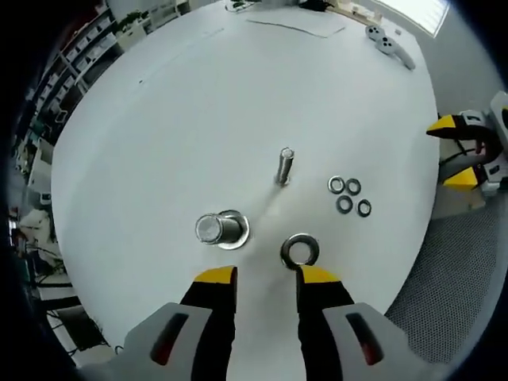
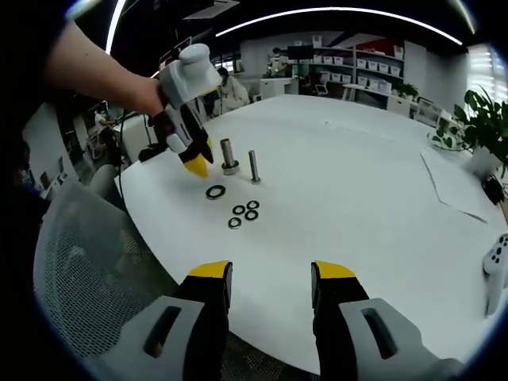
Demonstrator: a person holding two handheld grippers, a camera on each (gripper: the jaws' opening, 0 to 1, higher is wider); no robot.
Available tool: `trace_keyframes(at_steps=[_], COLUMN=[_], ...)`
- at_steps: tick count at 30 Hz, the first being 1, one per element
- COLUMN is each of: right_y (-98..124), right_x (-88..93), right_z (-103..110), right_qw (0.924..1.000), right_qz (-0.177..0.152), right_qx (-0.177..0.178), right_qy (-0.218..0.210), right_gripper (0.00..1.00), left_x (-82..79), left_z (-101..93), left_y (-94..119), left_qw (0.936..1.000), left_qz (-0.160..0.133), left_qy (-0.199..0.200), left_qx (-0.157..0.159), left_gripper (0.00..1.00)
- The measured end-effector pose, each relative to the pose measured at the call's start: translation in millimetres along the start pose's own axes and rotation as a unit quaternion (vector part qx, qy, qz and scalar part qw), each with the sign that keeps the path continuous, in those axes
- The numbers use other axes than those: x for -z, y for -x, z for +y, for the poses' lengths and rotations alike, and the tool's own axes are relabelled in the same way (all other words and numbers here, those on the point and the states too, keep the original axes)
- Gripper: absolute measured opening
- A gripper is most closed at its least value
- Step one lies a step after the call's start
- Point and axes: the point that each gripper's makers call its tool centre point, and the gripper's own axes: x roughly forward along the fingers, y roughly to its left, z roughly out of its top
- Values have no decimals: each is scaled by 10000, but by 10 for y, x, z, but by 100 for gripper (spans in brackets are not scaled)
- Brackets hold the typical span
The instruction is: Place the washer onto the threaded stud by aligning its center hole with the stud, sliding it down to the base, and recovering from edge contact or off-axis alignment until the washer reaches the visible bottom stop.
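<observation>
A large steel washer (image 1: 300, 250) lies flat on the white round table (image 1: 198, 103), just ahead of my left gripper (image 1: 267, 275), whose yellow-tipped jaws stand open and hold nothing. A thin threaded stud (image 1: 285, 166) stands upright beyond it, and a thicker stud on a wide base (image 1: 219, 228) stands to its left. Several small washers (image 1: 350, 195) lie in a cluster to the right. In the right gripper view my right gripper (image 2: 270, 274) is open over the table's near edge, far from the large washer (image 2: 215, 191), the thin stud (image 2: 254, 167) and the left gripper (image 2: 196, 164).
Papers (image 1: 298, 25) and a white game controller (image 1: 389, 44) lie at the table's far side. A grey mesh chair (image 2: 87, 278) stands by the table edge, below a person's arm (image 2: 95, 75). A plant (image 2: 486, 119) stands at the right; shelves and people fill the room behind.
</observation>
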Motion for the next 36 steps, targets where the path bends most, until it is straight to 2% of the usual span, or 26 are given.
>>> trace_keyframes(at_steps=[6, 17, 26, 29, 32, 36], right_y=[-1, 6, 2, 0, -1, 2], right_x=[-2, -18, -7, -6, -5, -5], right_z=[0, -6, -9, -8, -9, -7], right_qw=[10000, 10000, 10000, 10000, 10000, 10000], right_qz=[-3, -39, -11, -13, -8, -2], right_qx=[1, 28, 39, 39, 40, 41], right_qy=[0, 0, 22, 25, 28, 33], right_gripper=[43, 43, 43, 43, 43, 43], left_x=[-59, -72, -107, -91, -100, -104], left_z=[-75, -246, -245, -234, -239, -215], left_y=[-15, -175, -242, -249, -246, -251], left_qw=[9999, 9997, 9995, 9992, 9989, 9987], left_qz=[-64, 87, 160, 213, 129, 160], left_qy=[72, -97, -91, -277, -427, -455], left_qx=[92, 220, 245, 178, 166, 174], left_gripper=[28, 28, 27, 25, 25, 23])
